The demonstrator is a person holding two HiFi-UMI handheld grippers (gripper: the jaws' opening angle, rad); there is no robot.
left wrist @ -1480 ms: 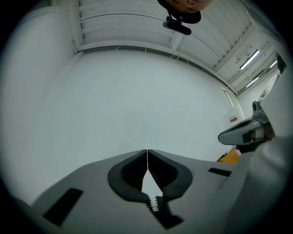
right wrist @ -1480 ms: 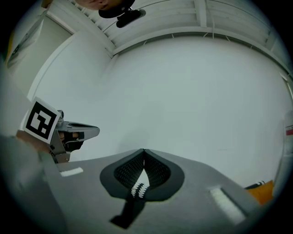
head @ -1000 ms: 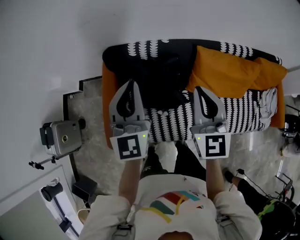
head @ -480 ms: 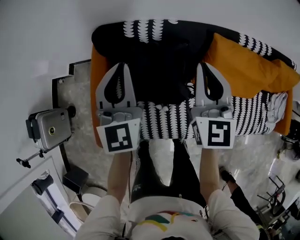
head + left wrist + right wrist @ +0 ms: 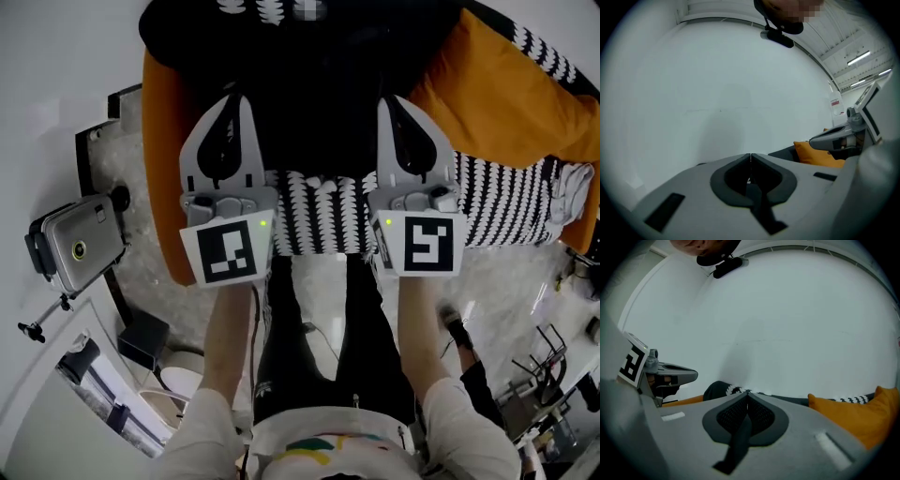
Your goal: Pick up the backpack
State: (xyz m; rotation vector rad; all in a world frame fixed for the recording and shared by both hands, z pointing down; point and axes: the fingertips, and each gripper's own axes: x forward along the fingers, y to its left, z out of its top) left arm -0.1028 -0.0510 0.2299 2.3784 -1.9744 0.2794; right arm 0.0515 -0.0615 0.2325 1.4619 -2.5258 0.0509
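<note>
**newbie_q:** How far along is the pickup here? Has anything actually got hold of the backpack?

**rig_watcher:** Nope, I'd say basically none of it is done. The backpack [image 5: 319,103], which I take to be that black lump, is lying on the orange couch [image 5: 161,141] at the wall end. It sits between the couch's orange edge and the big orange cushion [image 5: 506,94], with the black-and-white throw [image 5: 328,211] spread on the near side of it.

**newbie_q:** And the grippers?

**rig_watcher:** The left gripper [image 5: 234,96] and the right gripper [image 5: 392,99] are side by side, one at each flank of the backpack in the head view. Both sets of jaws are clenched tight with nothing between them. Each gripper's own view shows the tips meeting, pointed mostly at the white wall [image 5: 717,93]. I can't tell if the tips touch the backpack, it's too dark there.

So what's left is pretty much everything: open up, find a strap or handle, clamp on, lift. I can't pick out a strap in that black mass, so that's probably the fiddly part imo.
</note>
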